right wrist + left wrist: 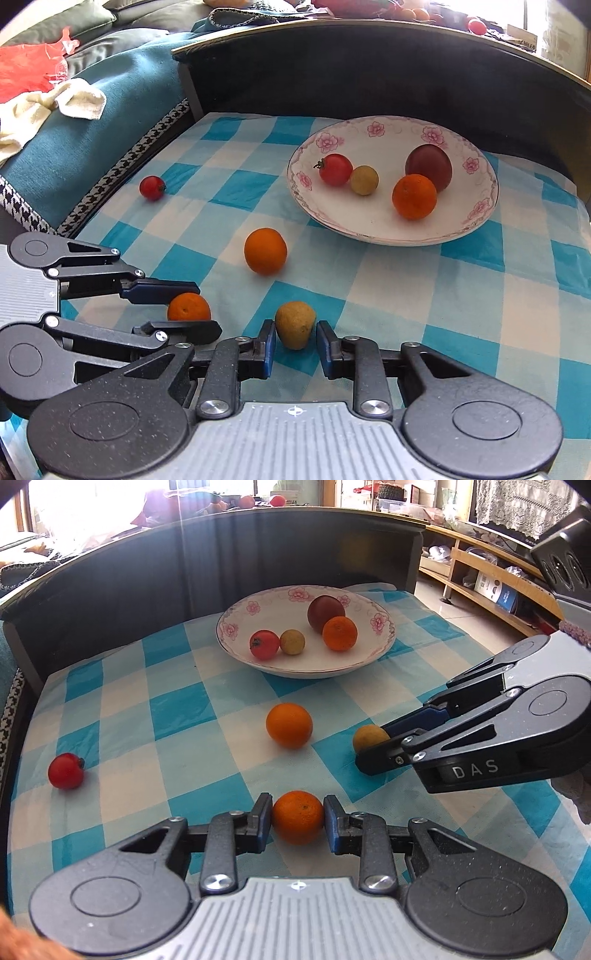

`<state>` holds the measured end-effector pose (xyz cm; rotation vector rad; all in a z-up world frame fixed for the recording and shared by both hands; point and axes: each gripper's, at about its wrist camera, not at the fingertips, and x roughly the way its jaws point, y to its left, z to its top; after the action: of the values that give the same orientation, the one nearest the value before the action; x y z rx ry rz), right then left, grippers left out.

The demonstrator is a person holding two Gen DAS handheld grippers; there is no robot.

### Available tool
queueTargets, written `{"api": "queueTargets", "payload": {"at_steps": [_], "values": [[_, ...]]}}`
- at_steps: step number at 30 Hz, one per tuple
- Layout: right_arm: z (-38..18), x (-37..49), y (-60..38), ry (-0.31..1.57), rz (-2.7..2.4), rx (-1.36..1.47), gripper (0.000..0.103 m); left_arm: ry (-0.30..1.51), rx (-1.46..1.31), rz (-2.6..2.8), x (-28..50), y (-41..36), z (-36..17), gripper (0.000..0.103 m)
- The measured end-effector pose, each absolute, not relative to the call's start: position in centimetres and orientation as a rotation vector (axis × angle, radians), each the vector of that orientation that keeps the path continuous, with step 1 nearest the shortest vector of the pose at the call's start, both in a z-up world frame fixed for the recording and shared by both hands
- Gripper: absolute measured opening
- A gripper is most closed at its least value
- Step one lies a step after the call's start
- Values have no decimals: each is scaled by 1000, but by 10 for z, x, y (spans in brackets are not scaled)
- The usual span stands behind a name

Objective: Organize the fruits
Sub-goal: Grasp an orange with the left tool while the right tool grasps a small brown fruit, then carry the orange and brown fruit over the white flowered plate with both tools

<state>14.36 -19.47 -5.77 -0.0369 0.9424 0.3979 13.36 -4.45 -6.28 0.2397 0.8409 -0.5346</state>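
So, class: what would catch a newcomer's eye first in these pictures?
Probably the floral plate at the back of the checked cloth, holding four fruits. Nearer the cameras, the left gripper brackets an orange, and the right gripper brackets a yellowish fruit, both still on the cloth.

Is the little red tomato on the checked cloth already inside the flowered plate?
No. That red tomato lies on the blue checked cloth, well apart from the plate, which holds a different tomato and three other fruits.

Open checkered cloth leading up to the plate. Only a loose orange mid-path, dark wall right behind.
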Motion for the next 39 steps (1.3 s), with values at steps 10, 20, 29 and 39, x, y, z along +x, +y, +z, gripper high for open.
{"api": "queueTargets", "payload": {"at_steps": [10, 20, 29, 39], "values": [[-58, 146, -190, 932, 400, -65, 24, 807, 312, -557, 125, -47, -65, 41], [-61, 145, -181, 908, 409, -112, 28, 816, 310, -560, 124, -43, -64, 41], [-61, 141, -181, 911, 406, -120, 20, 830, 291, -555, 130, -45, -62, 39], [-50, 141, -187, 909, 408, -80, 20, 767, 257, -538, 142, -51, -41, 38]]}}
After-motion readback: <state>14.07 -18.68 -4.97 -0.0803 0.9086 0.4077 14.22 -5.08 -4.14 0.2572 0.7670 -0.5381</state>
